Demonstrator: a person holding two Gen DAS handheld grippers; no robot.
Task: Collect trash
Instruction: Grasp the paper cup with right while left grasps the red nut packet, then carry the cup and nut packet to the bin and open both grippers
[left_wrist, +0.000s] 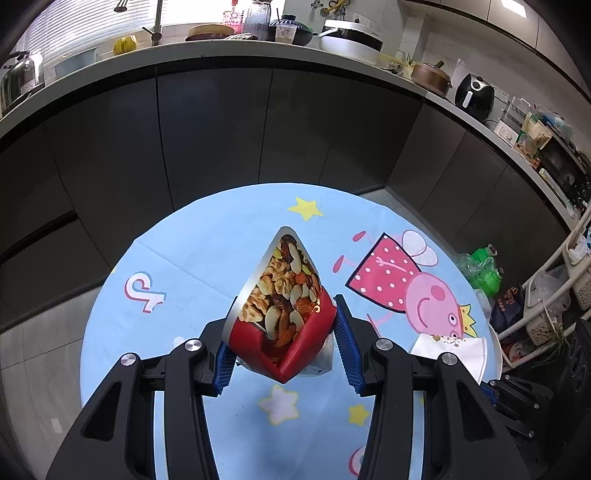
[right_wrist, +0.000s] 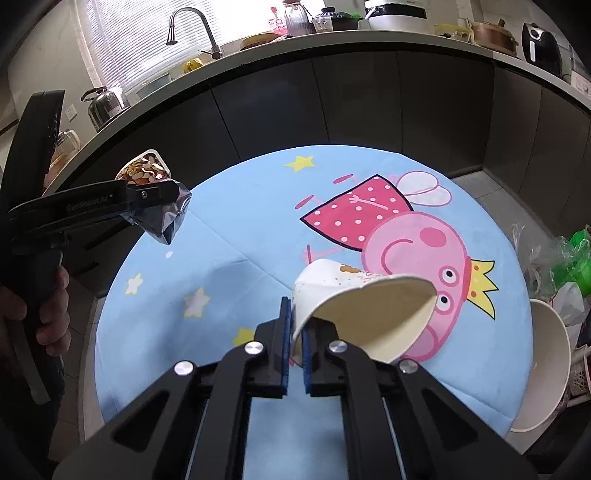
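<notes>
Trash here is a red nut packet, printed with mixed nuts and silver on its back, pinched between the blue pads of the left tool and held above the round blue table. The lettering on that tool's side, seen from the right wrist, is too blurred to read surely. The right tool is pressed together on the rim of a white paper cup, tilted over the table's cartoon pig print. A white paper bowl sits at the table's right edge.
</notes>
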